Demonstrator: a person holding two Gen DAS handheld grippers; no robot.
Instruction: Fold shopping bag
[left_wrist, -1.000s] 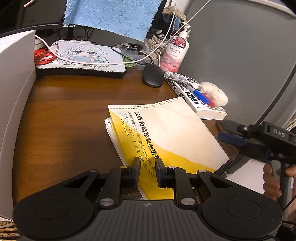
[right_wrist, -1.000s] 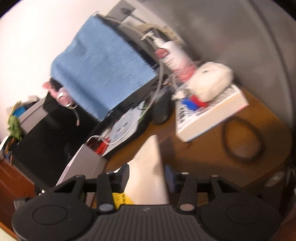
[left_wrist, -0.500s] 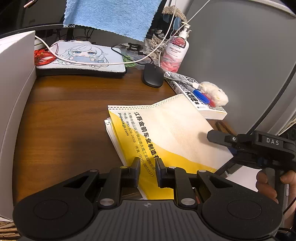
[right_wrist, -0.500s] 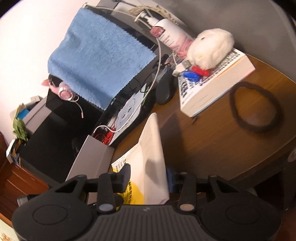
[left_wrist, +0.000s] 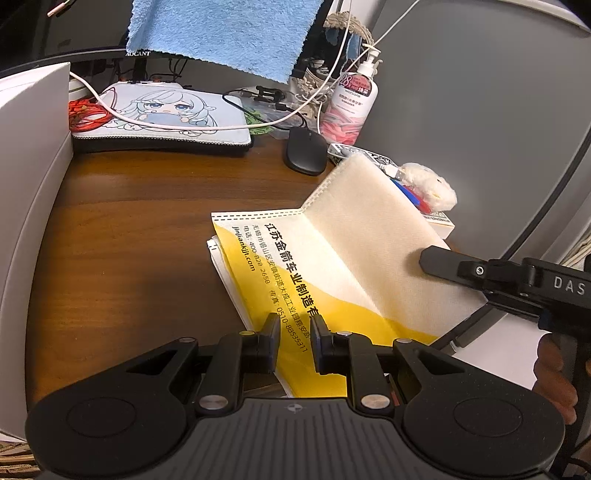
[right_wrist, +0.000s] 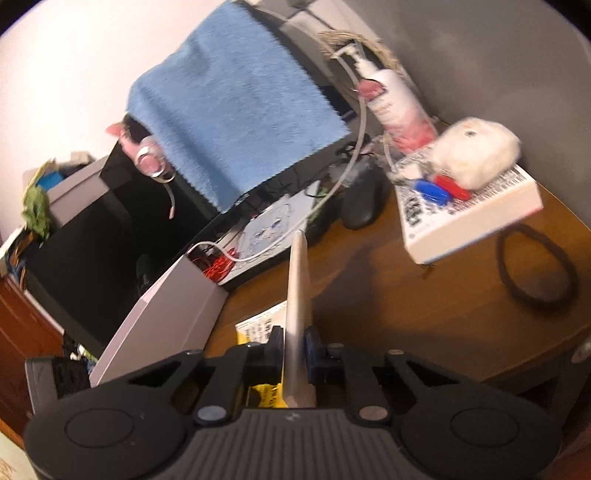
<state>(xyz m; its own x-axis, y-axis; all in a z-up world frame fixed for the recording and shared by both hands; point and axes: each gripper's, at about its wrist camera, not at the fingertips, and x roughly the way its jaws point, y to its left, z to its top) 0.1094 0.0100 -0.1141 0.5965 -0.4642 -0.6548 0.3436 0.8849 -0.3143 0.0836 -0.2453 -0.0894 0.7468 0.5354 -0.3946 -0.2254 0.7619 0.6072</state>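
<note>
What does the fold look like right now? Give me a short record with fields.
bag: shopping bag on the wooden desk, printed side up
right flap: lifted off the desk, creased down the middle
right tongs: shut on the flap's edge
left tongs: open, over the bag's near edge, not gripping
behind flap: book with a white fluffy toy on it
fold: not yet laid over

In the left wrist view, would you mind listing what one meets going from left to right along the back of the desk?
White box → red cable → cartoon mouse pad → black mouse → pump bottle → white plush toy.
</note>
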